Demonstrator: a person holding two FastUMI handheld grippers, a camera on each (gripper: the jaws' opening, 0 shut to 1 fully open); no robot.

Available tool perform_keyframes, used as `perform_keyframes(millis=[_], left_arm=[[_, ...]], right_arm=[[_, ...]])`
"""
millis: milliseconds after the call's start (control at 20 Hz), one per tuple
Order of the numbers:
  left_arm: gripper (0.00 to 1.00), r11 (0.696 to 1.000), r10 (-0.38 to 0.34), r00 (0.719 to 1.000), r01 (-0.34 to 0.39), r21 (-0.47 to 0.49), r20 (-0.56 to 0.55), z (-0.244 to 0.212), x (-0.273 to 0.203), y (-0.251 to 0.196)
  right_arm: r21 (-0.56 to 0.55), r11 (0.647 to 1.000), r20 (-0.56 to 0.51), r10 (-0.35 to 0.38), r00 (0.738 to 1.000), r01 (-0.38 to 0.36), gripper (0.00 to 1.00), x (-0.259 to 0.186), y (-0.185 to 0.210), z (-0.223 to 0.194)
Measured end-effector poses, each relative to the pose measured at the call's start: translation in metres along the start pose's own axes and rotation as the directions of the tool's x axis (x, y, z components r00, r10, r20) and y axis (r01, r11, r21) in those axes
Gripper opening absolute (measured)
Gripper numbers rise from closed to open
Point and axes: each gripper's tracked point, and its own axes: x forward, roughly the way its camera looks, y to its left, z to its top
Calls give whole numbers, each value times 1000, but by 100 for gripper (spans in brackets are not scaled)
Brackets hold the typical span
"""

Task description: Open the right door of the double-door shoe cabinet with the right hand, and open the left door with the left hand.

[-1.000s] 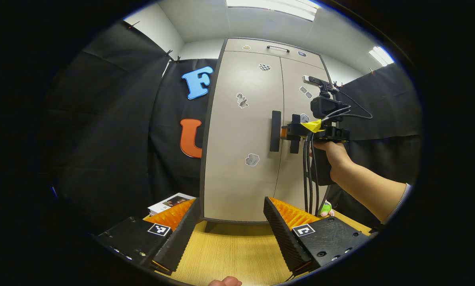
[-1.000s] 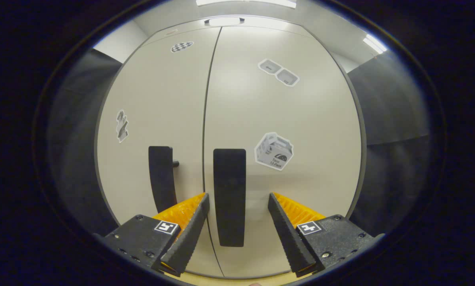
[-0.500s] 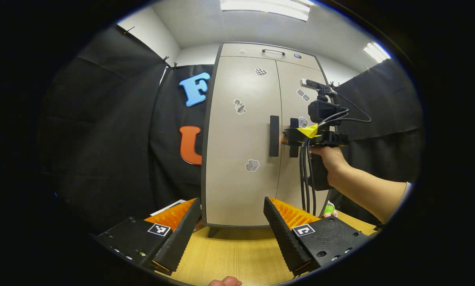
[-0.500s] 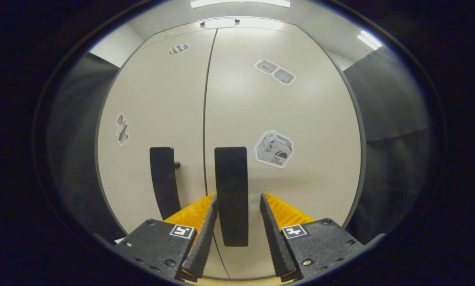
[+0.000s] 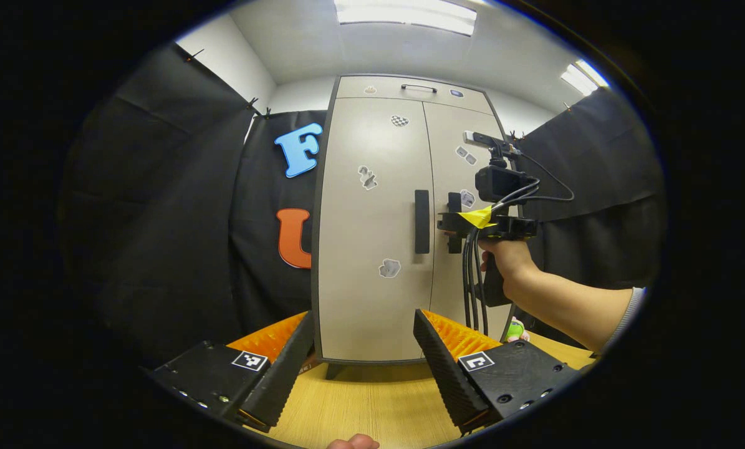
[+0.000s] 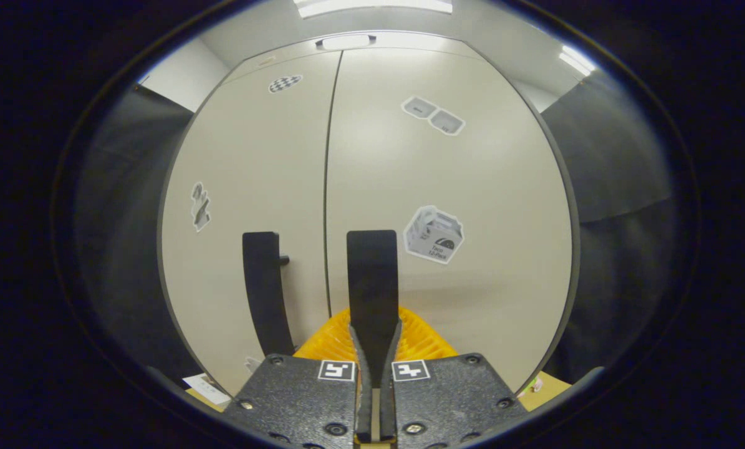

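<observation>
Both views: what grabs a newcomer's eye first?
In the right gripper view, the right gripper has its jaws shut on the right door's handle, dead centre; both cabinet doors look closed. In the left gripper view, the left gripper hangs open, well short of the left handle, above the wooden table.

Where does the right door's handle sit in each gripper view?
Left gripper view: the right door handle is right of centre, partly behind the right hand-held gripper.
Right gripper view: it stands at lower centre, pinched between the hand-held gripper's closed fingers.
Shared landmark: the left door handle, just left of it.
</observation>
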Motion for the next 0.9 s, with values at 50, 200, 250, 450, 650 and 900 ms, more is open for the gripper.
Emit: perform_keyframes(millis=[50,200,250,450,650,900], left_arm=[[95,1000,-2,1000,2,-3,3,1,0,-2],[95,1000,-4,1000,4,-5,-1,2,-6,-6],[95,1000,-5,1000,5,-2,-3,2,-6,-6],[95,1000,-17,1000,17,7,10,8,-8,-13],[95,999,-22,999,21,35,39,17,-9,-16],[95,999,-37,998,36,15,46,21,-10,-21]], right_arm=[[-6,1000,0,0,1000,0,8,-1,0,0],[2,1000,3,17,1000,-17,8,-5,0,1],[4,1000,3,30,1000,-30,8,-9,0,1],[-8,996,-1,85,996,-85,8,-29,1,2],[15,988,-21,154,988,-153,8,-48,-4,7],[13,987,-22,163,986,-162,8,-62,-14,9]])
